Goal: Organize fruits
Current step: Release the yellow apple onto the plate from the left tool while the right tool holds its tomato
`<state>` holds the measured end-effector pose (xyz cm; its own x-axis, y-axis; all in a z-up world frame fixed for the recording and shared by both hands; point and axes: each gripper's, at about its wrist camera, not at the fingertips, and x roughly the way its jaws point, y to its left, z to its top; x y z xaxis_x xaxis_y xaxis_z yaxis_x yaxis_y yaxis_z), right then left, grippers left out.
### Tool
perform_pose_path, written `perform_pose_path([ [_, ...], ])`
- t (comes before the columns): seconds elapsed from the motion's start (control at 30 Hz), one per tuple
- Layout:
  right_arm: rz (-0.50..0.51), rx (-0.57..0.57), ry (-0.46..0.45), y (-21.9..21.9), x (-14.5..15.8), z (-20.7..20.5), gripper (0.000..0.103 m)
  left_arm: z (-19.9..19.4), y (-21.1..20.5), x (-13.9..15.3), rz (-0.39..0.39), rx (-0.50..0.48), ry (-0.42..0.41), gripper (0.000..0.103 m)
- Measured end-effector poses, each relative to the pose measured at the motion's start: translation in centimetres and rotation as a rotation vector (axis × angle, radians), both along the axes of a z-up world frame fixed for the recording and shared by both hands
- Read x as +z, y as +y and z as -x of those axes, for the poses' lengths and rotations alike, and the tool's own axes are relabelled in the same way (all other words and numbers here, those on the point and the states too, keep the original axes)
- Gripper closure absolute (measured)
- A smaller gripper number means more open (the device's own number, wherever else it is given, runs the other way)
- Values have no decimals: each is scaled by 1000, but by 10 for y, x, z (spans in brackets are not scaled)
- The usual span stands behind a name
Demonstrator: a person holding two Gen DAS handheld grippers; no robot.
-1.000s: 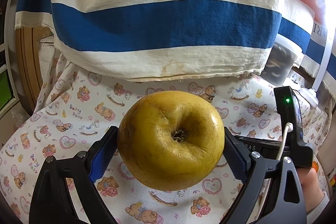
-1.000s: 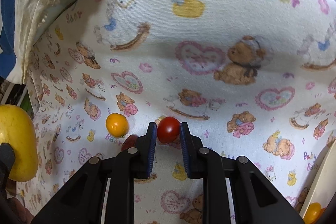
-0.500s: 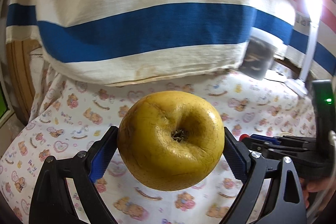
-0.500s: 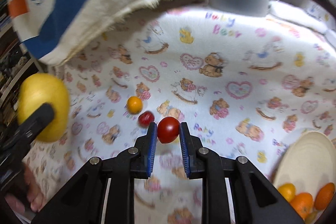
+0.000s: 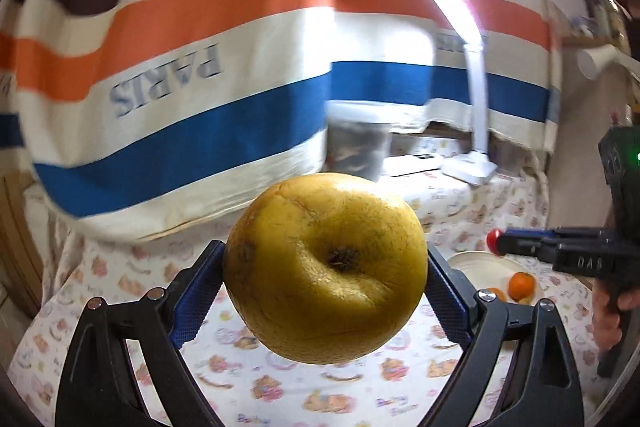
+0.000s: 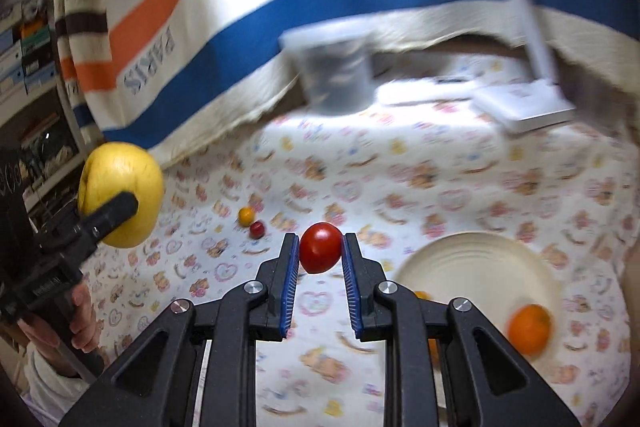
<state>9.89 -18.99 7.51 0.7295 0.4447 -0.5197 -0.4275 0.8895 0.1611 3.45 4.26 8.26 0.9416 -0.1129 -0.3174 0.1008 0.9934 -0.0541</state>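
My left gripper (image 5: pixel 325 291) is shut on a large yellow apple (image 5: pixel 325 269) and holds it in the air above the table; the apple also shows in the right wrist view (image 6: pixel 120 193). My right gripper (image 6: pixel 320 253) is shut on a red tomato (image 6: pixel 320 253), held above the cloth just left of a cream plate (image 6: pixel 476 259). The plate holds an orange (image 6: pixel 529 329) and other small orange fruit. In the left wrist view the right gripper (image 5: pixel 500 242) is over the plate (image 5: pixel 476 263). A small orange fruit (image 6: pixel 246 215) and a small red fruit (image 6: pixel 257 228) lie on the cloth.
A teddy-bear print cloth (image 6: pixel 440 187) covers the table. A striped "PARIS" towel (image 5: pixel 200 79) hangs at the back. A white desk lamp (image 6: pixel 524 107) and a grey container (image 6: pixel 336 71) stand at the far edge.
Both grippers have risen and tilted up with their fruit. The right gripper has moved right toward the plate, away from the two small fruits. The left view has swung right, showing lamp and plate.
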Motion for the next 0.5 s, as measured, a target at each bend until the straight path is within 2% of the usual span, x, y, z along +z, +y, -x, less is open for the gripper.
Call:
perform_pose_path([
  [0.1,-13,-51,-39,-25,4,2,81,-10,-23,7,25,-80,31,11],
  [0.2,-32,-99,-50,-55,4,-1,81,-24,-60,9,-16,-132,46,11],
  [0.27,-44,-133,-42,-72,-2,-5,80,-39,-82,8,-7,-172,73,11],
  [0.4,-48,-196,-18,-97,-21,-16,81,-75,-124,-4,42,-242,175,11],
  [0.5,-74,-236,9,-116,-36,-27,81,-99,-157,-19,12,-261,227,11],
])
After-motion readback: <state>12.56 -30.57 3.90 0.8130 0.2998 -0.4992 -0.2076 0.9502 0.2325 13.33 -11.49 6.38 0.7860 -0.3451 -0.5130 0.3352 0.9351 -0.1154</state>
